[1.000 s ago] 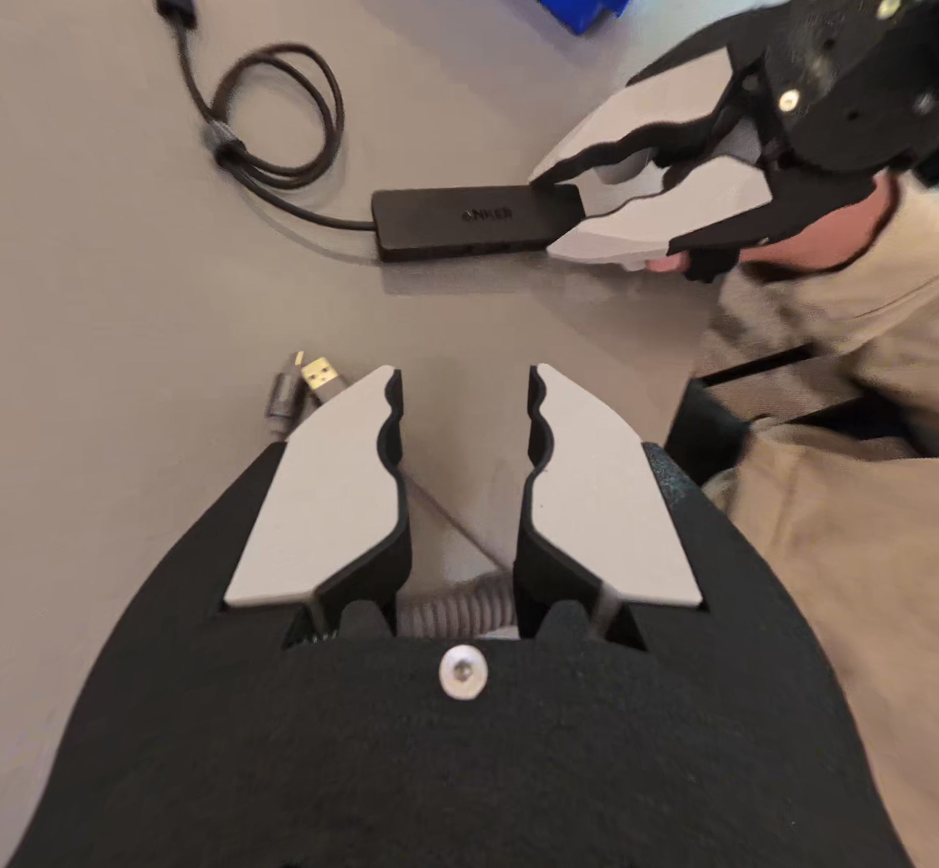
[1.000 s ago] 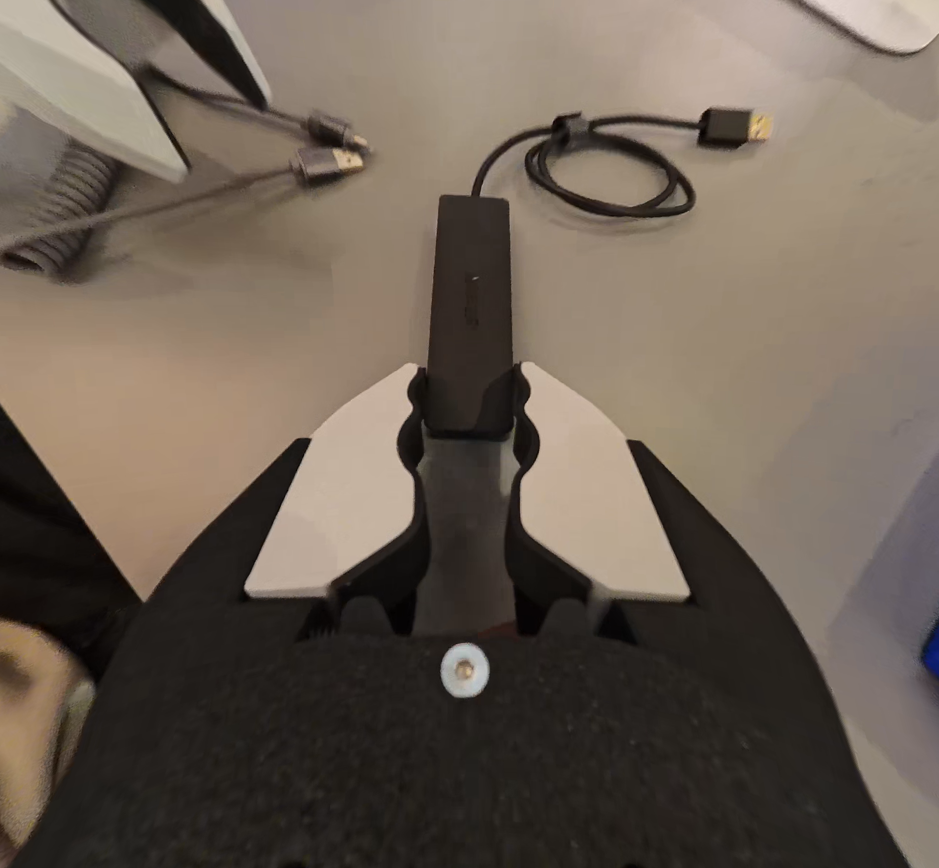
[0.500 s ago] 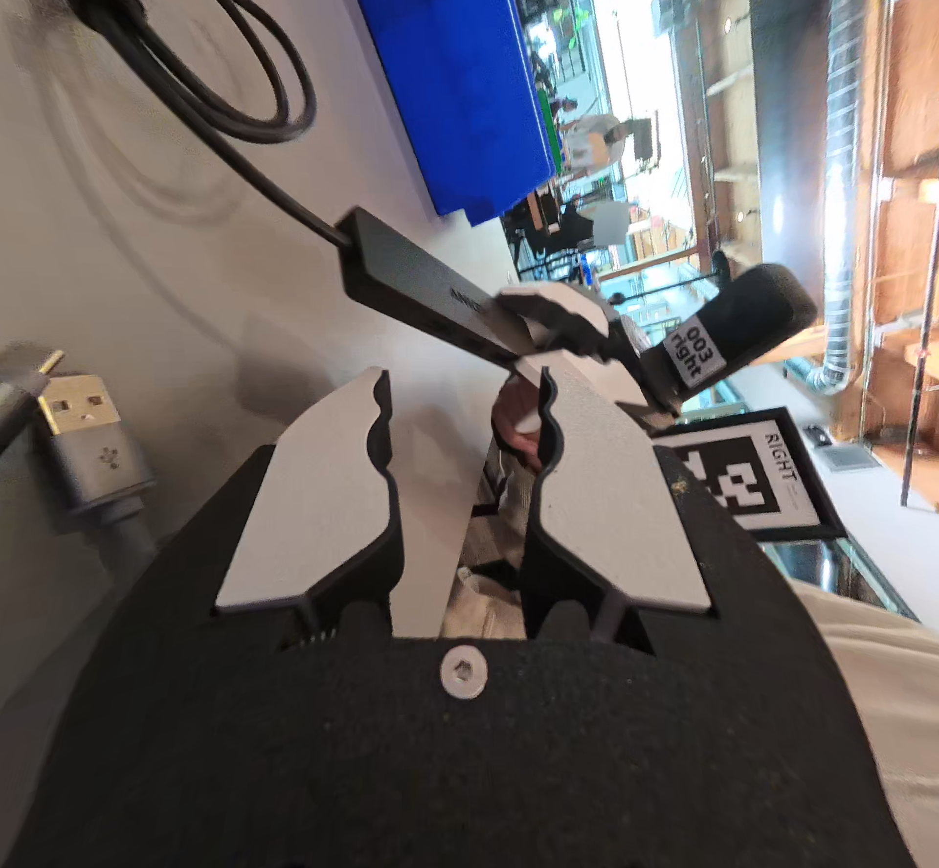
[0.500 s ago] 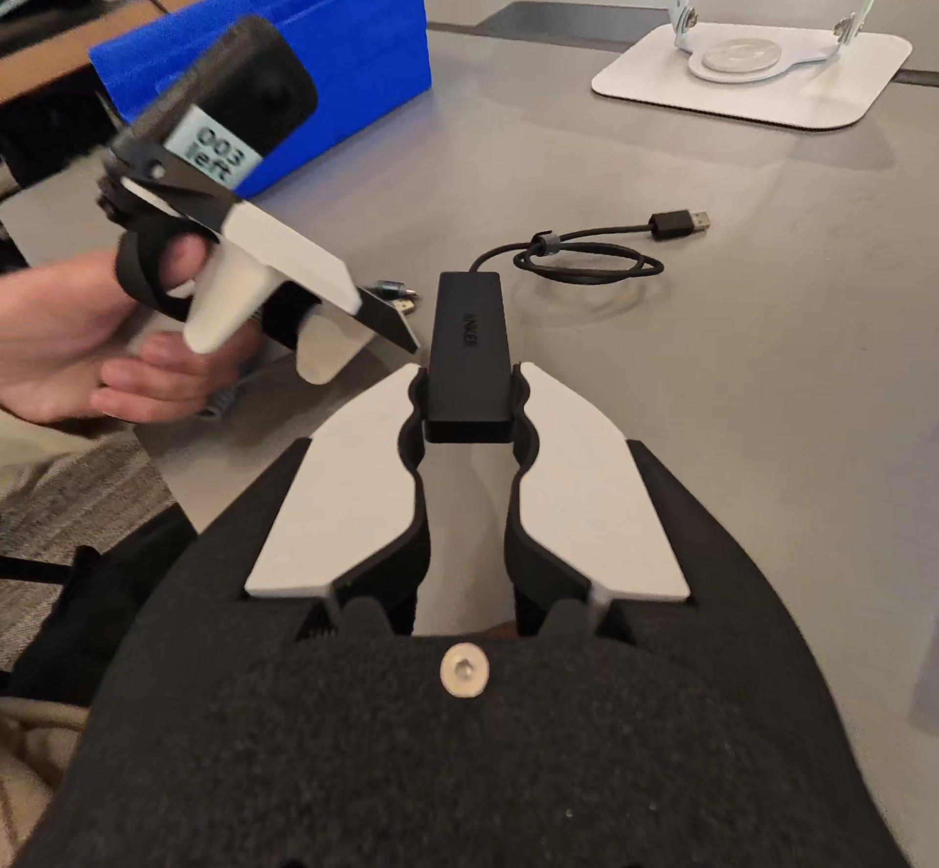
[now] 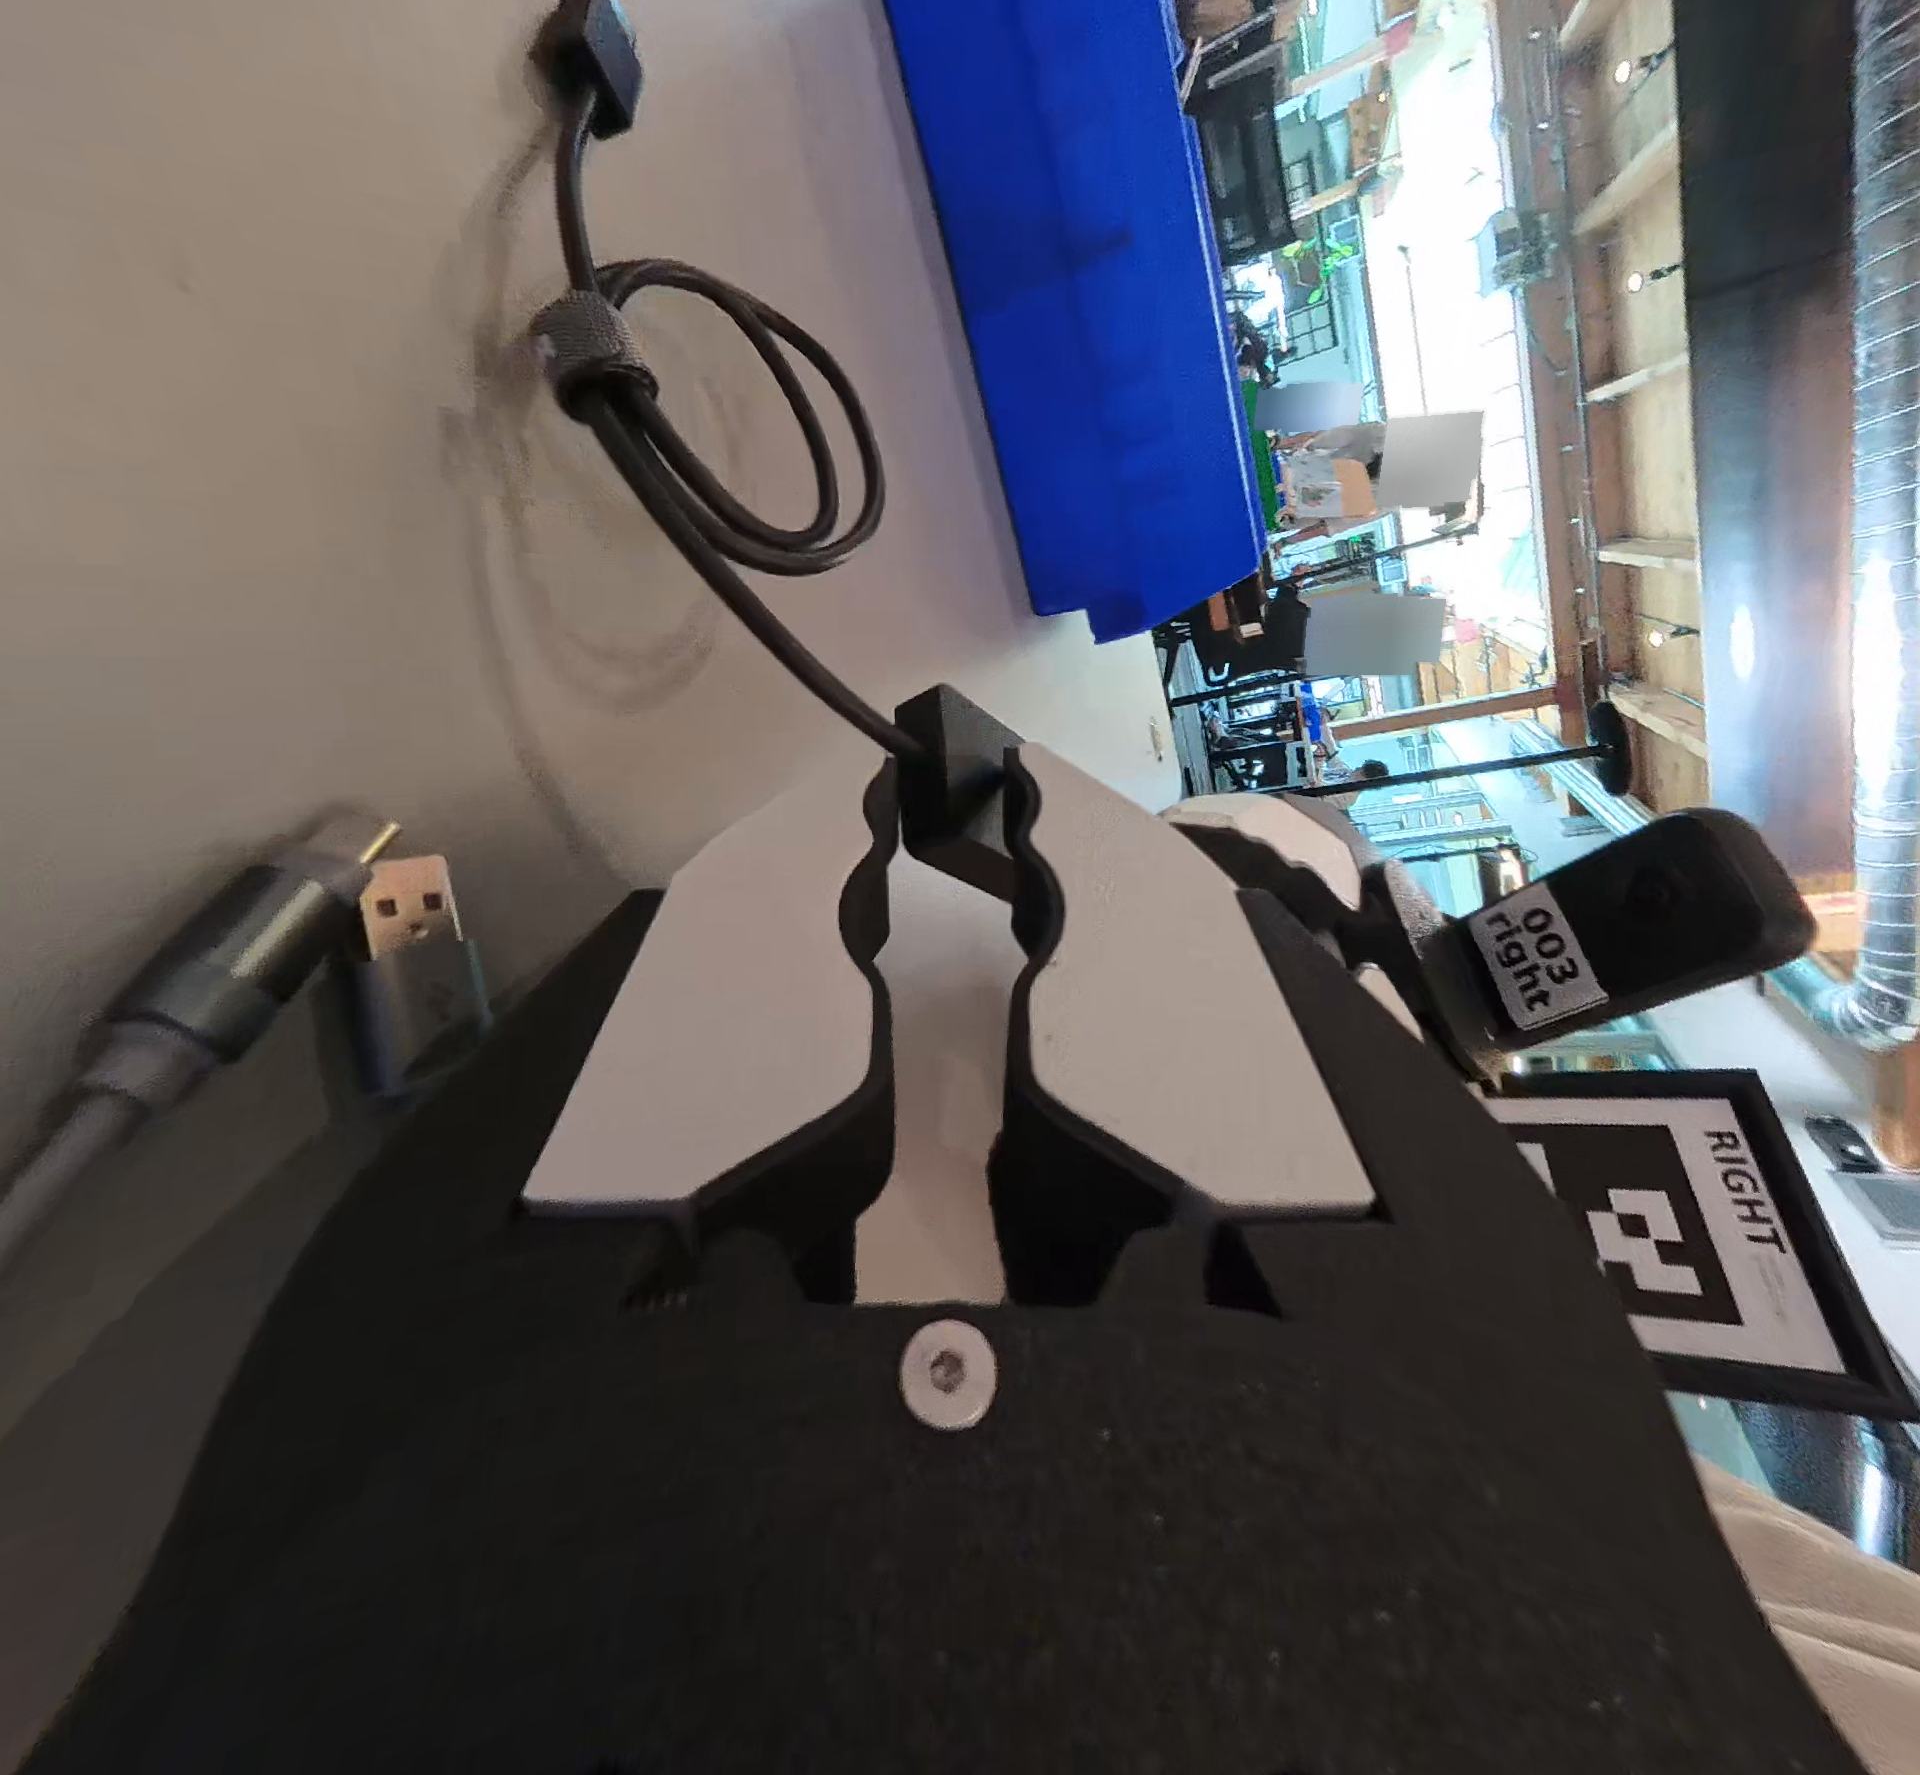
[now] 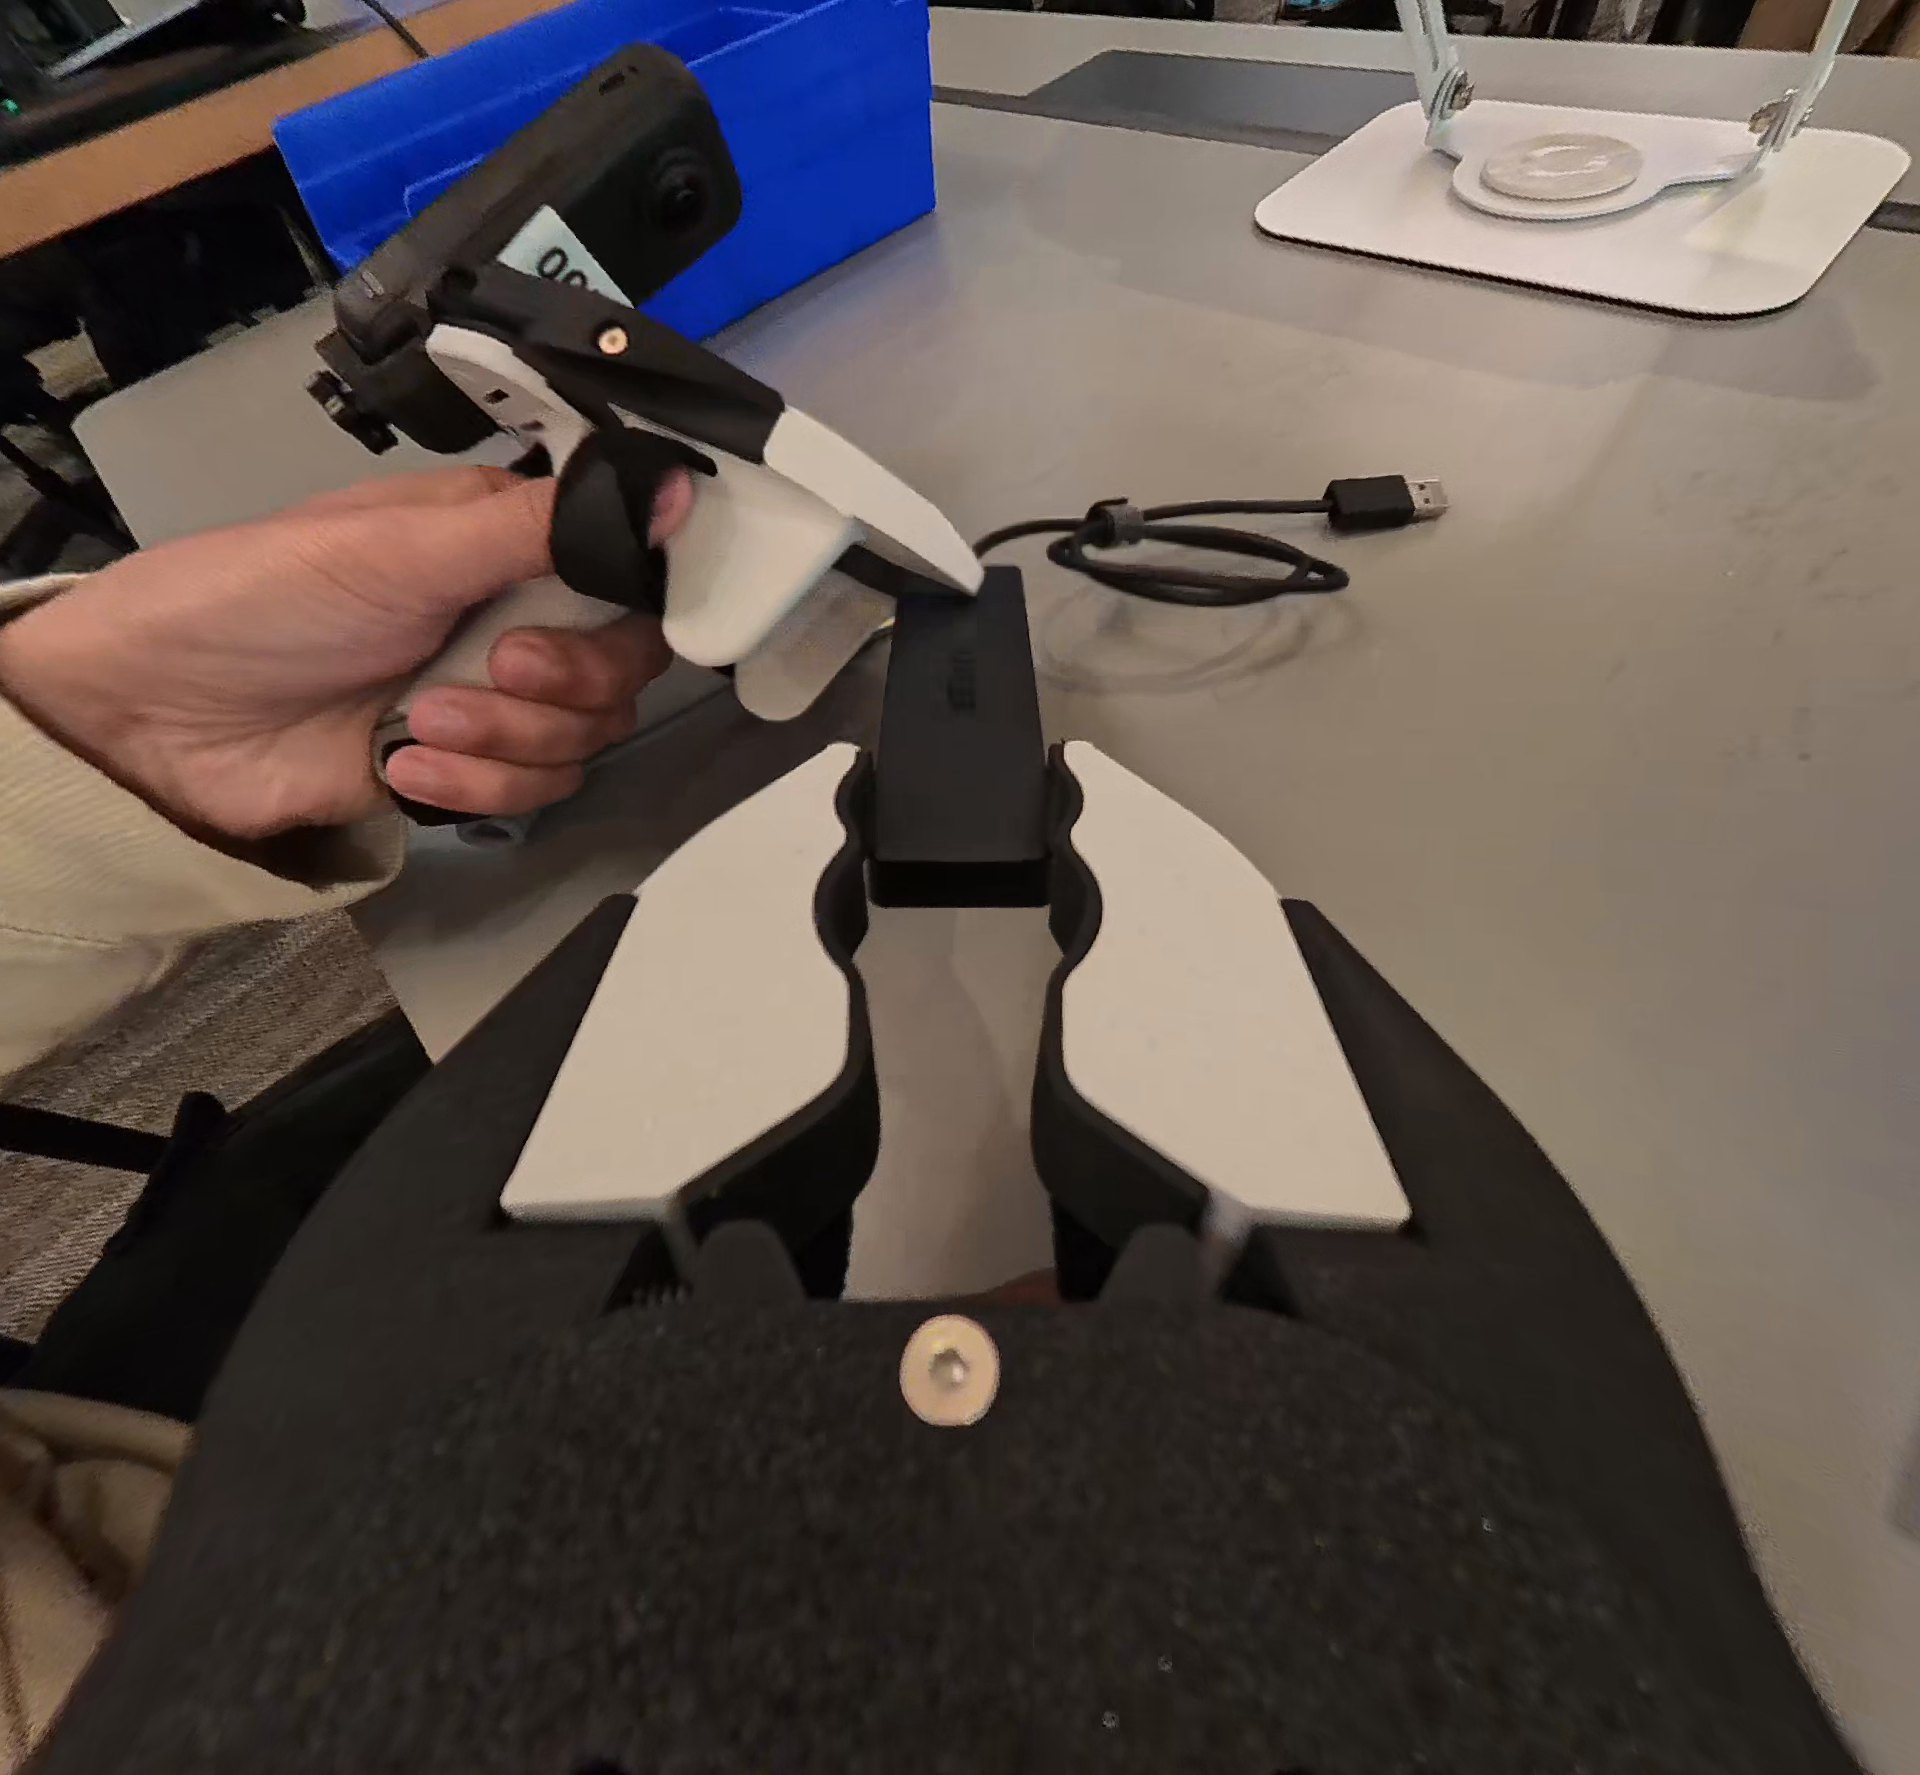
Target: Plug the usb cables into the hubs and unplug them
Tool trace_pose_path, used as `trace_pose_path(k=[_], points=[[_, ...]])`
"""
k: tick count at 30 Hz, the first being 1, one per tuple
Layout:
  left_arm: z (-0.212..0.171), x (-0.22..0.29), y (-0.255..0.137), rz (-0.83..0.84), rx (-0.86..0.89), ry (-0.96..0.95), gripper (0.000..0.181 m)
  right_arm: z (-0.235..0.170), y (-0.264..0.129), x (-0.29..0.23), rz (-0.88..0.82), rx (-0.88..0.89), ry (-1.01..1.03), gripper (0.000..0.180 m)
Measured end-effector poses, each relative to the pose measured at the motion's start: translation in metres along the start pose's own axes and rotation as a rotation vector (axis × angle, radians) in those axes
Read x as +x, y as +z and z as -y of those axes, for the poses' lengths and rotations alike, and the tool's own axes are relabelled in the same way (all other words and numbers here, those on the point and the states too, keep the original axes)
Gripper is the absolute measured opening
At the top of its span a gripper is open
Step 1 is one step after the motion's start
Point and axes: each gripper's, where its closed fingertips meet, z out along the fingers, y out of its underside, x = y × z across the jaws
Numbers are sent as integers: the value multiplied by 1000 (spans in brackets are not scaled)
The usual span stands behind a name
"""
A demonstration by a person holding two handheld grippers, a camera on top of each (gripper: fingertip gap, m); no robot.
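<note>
A black USB hub (image 6: 961, 749) is held off the grey table (image 6: 1455, 790). My right gripper (image 6: 956, 790) is shut on its near end. My left gripper (image 5: 951, 800) is shut on the hub's cable end (image 5: 951, 759); in the right wrist view the left gripper (image 6: 894, 624) comes in from the left, one finger on top of the hub. The hub's own black cable lies coiled (image 6: 1195, 562) with its plug (image 6: 1387, 501) on the table. Two grey braided USB cable plugs (image 5: 410, 904) lie on the table beside my left gripper.
A blue bin (image 6: 727, 115) stands at the table's far left. A white stand base (image 6: 1558, 208) sits at the far right. A person's hand (image 6: 364, 645) holds the left gripper past the table's left edge. The tips of one gripper are about 7 cm away from the tips of the other.
My left gripper has moved from beside the grey cables onto the hub and closed on its cable end. My right gripper has kept its hold and raised the hub off the table.
</note>
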Motion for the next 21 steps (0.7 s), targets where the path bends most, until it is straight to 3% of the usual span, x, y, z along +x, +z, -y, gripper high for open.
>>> trace_pose_path(k=[9, 14, 18, 21], points=[[29, 34, -12, -104, 41, 91, 11, 5, 4, 3, 56, 36, 50, 30], [47, 53, -24, -146, 76, 118, 10, 17, -10, 7, 250, 146, 393, 44], [56, 56, -29, -170, 106, 83, 10, 29, -17, 9, 425, 254, 696, 44], [56, 56, -27, -177, 118, 70, 10, 35, -10, 1, 530, 275, 811, 45]])
